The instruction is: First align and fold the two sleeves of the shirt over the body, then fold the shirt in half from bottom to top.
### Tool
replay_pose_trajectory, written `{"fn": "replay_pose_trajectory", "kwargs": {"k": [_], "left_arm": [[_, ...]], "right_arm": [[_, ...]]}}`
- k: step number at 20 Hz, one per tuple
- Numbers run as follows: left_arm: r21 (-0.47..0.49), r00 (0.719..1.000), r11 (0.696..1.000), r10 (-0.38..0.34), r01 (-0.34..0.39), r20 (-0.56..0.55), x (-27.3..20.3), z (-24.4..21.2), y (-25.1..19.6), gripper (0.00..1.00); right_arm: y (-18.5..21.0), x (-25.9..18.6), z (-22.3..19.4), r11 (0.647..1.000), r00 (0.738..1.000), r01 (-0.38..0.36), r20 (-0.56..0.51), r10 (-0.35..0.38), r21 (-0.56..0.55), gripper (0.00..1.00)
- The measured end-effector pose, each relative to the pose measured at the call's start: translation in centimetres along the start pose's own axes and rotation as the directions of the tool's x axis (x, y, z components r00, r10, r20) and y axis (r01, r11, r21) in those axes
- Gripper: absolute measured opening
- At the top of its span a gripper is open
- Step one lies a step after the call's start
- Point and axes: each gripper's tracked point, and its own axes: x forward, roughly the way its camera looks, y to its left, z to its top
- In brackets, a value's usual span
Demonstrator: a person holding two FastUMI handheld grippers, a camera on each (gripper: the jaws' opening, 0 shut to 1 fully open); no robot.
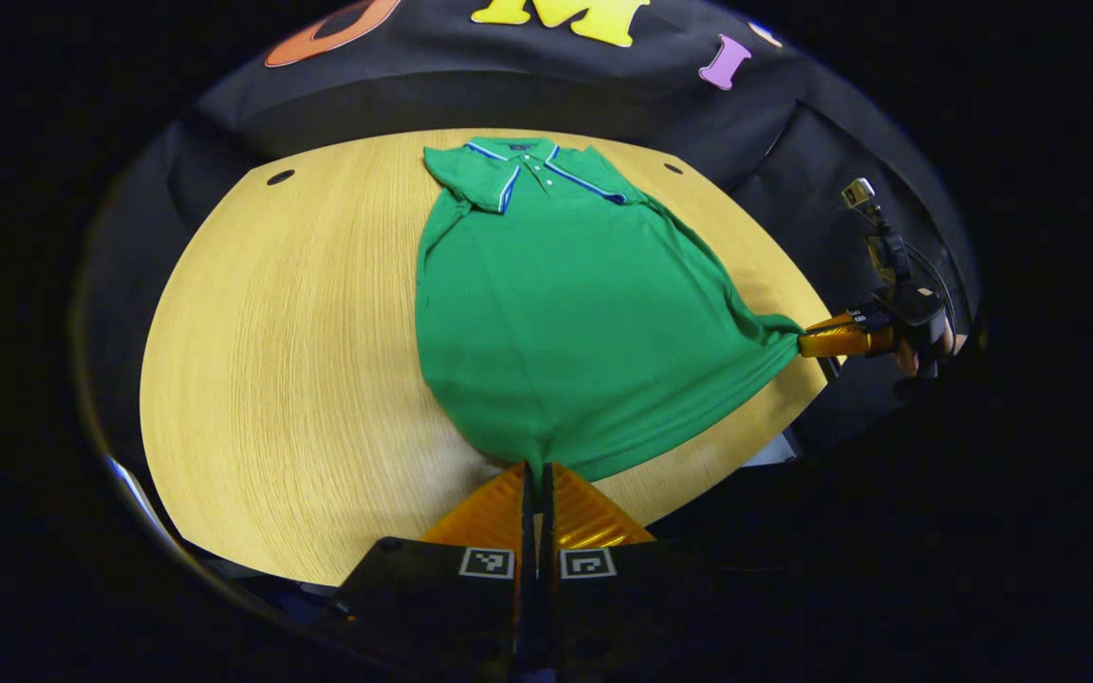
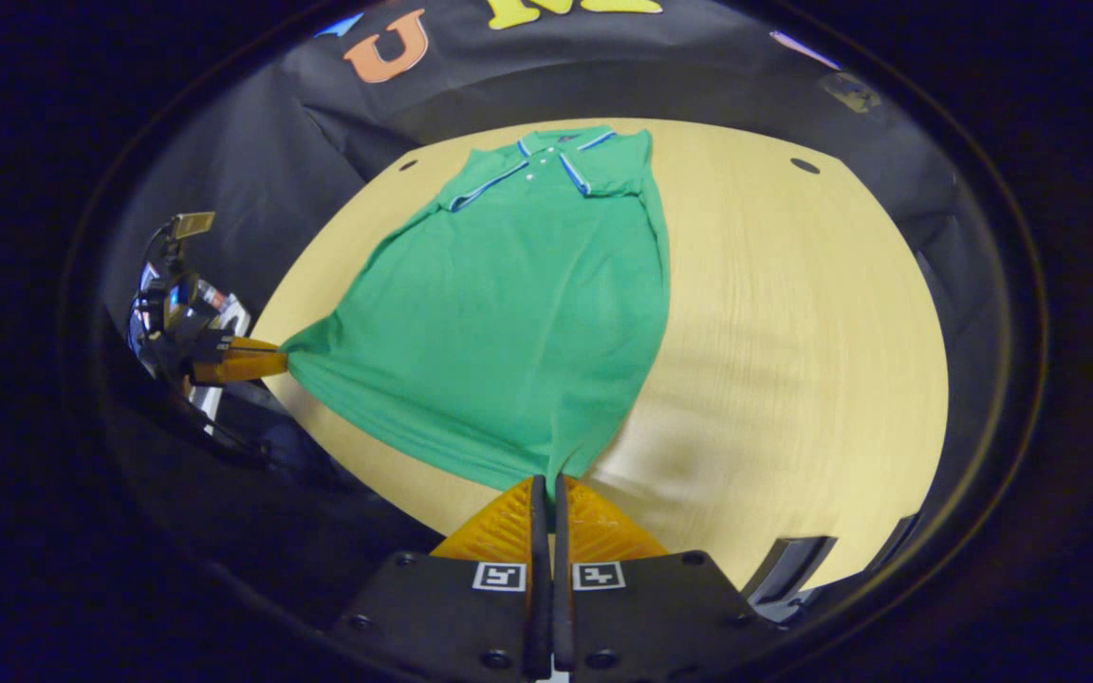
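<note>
Shirt: we saw the green shirt (image 1: 565, 313) lying on the wooden table (image 1: 290, 360), collar (image 1: 532, 166) at the far side, hem near us.
Left gripper: our left gripper (image 1: 538, 471) was clamped on the near left hem corner.
Right gripper: our right gripper (image 2: 548, 482) was pinching the near right hem corner, fingers closed on cloth.
Done: the sleeves appeared already folded over the body, though we could not make them out clearly.
Left: we judged the bottom-to-top fold only started; the hem had yet to reach the collar.

Both tools (image 1: 539, 467) (image 2: 546, 479) clamped, low, apart
</note>
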Motion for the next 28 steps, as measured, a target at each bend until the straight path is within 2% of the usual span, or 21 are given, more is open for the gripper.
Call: {"fn": "replay_pose_trajectory", "kwargs": {"k": [4,5,8,9,10,12,14,21,22,24,25,28], "left_arm": [[0.014,1.000,1.000,-0.003,0.003,0.030,-0.5,3.0,0.6,0.04],[0.012,0.999,1.000,-0.007,0.007,0.034,-0.5,3.7,0.6,0.04],[0.029,0.998,1.000,-0.009,0.007,0.059,-0.7,6.2,1.0,0.04],[0.032,0.997,0.999,-0.010,0.008,0.071,-0.9,7.4,1.1,0.04],[0.033,0.996,0.999,-0.012,0.009,0.083,-1.0,8.5,1.2,0.04],[0.030,0.994,0.999,-0.026,0.023,0.104,-1.1,10.7,1.4,0.04],[0.037,0.992,0.999,-0.031,0.027,0.125,-1.0,13.1,2.0,0.04],[0.070,0.970,0.998,-0.010,-0.008,0.242,-1.2,22.6,4.6,0.04],[0.073,0.966,0.997,-0.003,-0.016,0.257,-1.2,23.9,5.0,0.04],[0.069,0.957,0.997,-0.001,-0.020,0.290,-1.3,26.7,5.5,0.04],[0.065,0.953,0.998,-0.007,-0.013,0.304,-1.1,28.0,5.6,0.04],[0.073,0.945,0.997,0.012,-0.038,0.326,0.0,31.2,7.1,0.04]], "right_arm": [[0.1,-0.3,3.2,0.999,0.999,-0.023,0.050,0.022,0.022,0.05],[0.2,-0.3,3.9,0.999,0.998,-0.032,0.063,0.031,0.021,0.02],[0.1,-0.5,5.9,0.998,0.995,-0.051,0.092,0.048,0.033,0.02],[0.0,-0.6,6.8,0.998,0.993,-0.057,0.102,0.053,0.039,0.05],[0.0,-0.7,7.6,0.997,0.992,-0.064,0.113,0.059,0.044,0.02],[-0.1,-1.3,9.7,0.996,0.988,-0.079,0.140,0.072,0.047,0.02],[-0.3,-1.7,12.0,0.994,0.983,-0.094,0.165,0.085,0.046,0.05],[-1.7,-3.0,21.2,0.992,0.955,-0.101,0.285,0.076,0.072,0.01],[-1.9,-3.2,22.5,0.993,0.951,-0.097,0.300,0.072,0.071,0.05],[-2.4,-3.3,25.3,0.995,0.943,-0.080,0.328,0.056,0.059,0.03],[-2.9,-3.3,26.8,0.997,0.939,-0.059,0.340,0.039,0.049,0.06],[-3.4,-3.1,30.8,0.997,0.929,-0.058,0.368,0.037,0.046,0.03]]}}
